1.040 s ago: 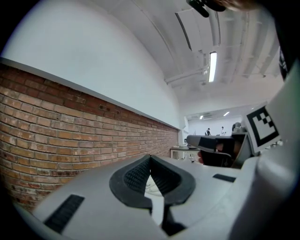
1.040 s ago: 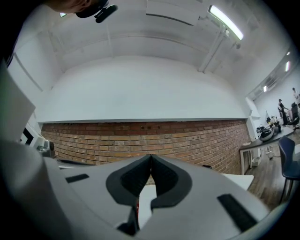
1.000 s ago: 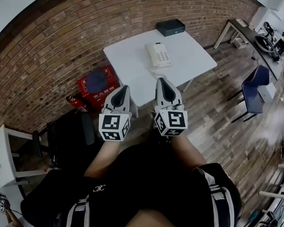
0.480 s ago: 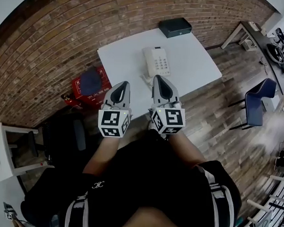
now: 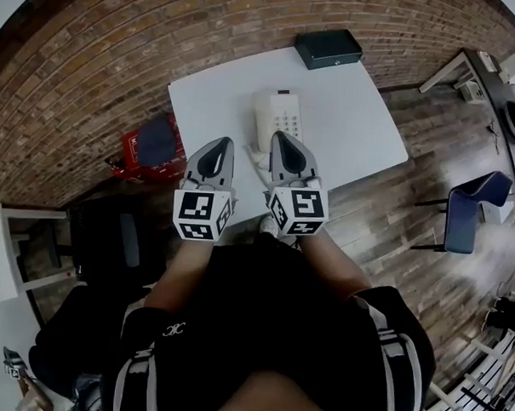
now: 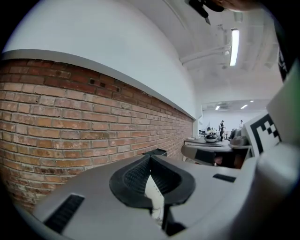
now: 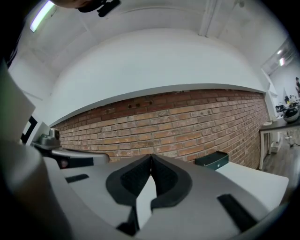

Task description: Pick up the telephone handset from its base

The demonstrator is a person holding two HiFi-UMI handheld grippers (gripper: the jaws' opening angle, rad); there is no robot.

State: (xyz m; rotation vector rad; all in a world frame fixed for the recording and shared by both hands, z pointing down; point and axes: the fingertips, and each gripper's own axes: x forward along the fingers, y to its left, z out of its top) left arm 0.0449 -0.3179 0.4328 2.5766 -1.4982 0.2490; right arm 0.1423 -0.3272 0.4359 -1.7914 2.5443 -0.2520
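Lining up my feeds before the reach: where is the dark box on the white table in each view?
Head view: dark box at the table's far edge, upper right of centre.
Left gripper view: the box peeks just above the jaw tips, mid-frame.
Right gripper view: the box sits right of the jaws, lower right.
Shared landmark: the brick wall directly behind it.

The person's left grey hand-held gripper [image 5: 223, 144] and right grey hand-held gripper [image 5: 279, 138] are held out side by side, close but not touching, both pointing away from the torso and roughly parallel. Each gripper's black-padded jaws meet at the tips with nothing between them. Behind each gripper's black-and-white marker cube, the bare left forearm [image 5: 182, 278] and right forearm [image 5: 333, 268] run back toward the body.
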